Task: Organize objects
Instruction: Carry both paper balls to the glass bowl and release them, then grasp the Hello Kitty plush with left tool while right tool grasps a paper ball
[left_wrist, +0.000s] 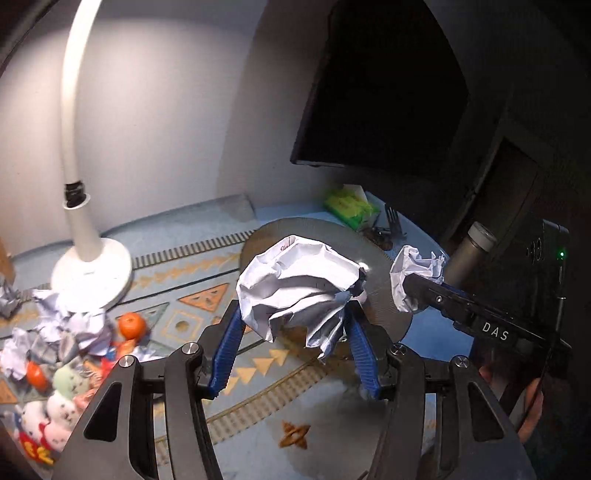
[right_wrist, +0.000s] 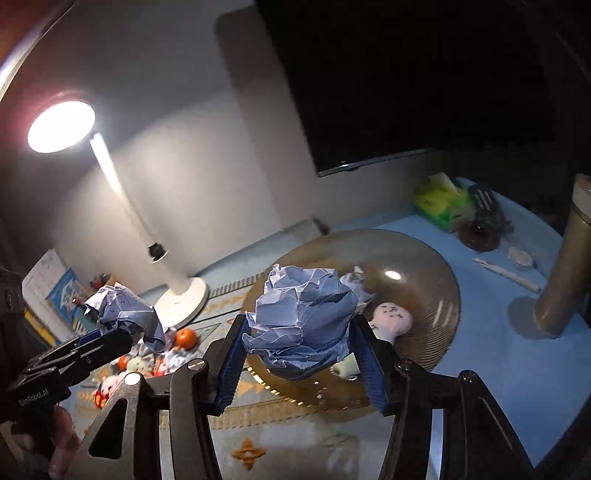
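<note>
The left gripper (left_wrist: 295, 325) has its jaws clenched on a paper ball (left_wrist: 299, 291); the right gripper (right_wrist: 299, 332) grasps another paper ball (right_wrist: 303, 325). Both hang above the counter (right_wrist: 517, 369), over the brown bowl (right_wrist: 424, 258). Clutter pile (left_wrist: 74, 339) at 9 o'clock; open counter at 3 o'clock.

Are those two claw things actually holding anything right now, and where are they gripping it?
Yes. The left gripper pinches a crumpled paper ball by its lower sides; the right gripper holds another paper wad the same way.
</note>
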